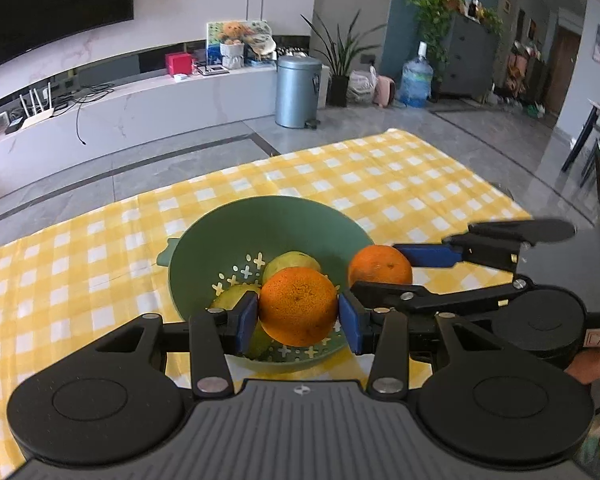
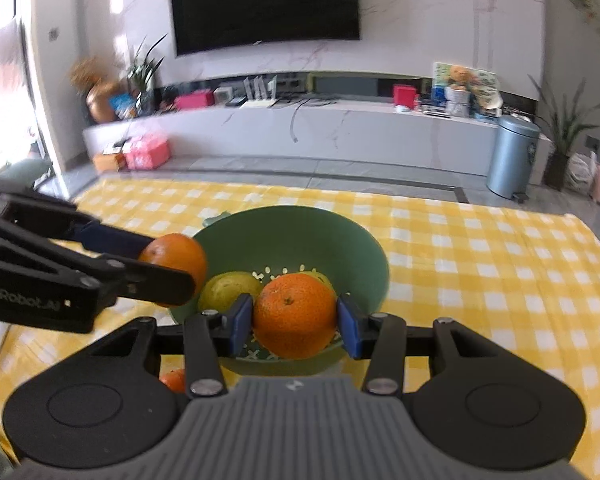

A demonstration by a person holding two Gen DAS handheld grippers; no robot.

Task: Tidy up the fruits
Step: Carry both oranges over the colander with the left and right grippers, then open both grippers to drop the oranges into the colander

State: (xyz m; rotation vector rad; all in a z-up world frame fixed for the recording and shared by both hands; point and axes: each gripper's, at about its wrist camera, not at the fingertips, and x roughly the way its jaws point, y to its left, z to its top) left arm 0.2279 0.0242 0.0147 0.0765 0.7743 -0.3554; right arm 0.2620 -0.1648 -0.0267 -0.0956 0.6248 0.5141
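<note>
A bowl (image 1: 204, 248) sits on the table (image 1: 400, 176) with pears (image 2: 228, 290) inside. Each gripper holds an orange over the bowl: the left orange (image 1: 298, 306) above its middle, the right orange (image 1: 380, 266) at its right rim. Behind the table stands a bin (image 1: 298, 92).

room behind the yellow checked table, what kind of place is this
Most likely a home living room: a large black wall-mounted television above a long white marble-look media console, with leafy potted houseplants on the grey tiled floor.
</note>
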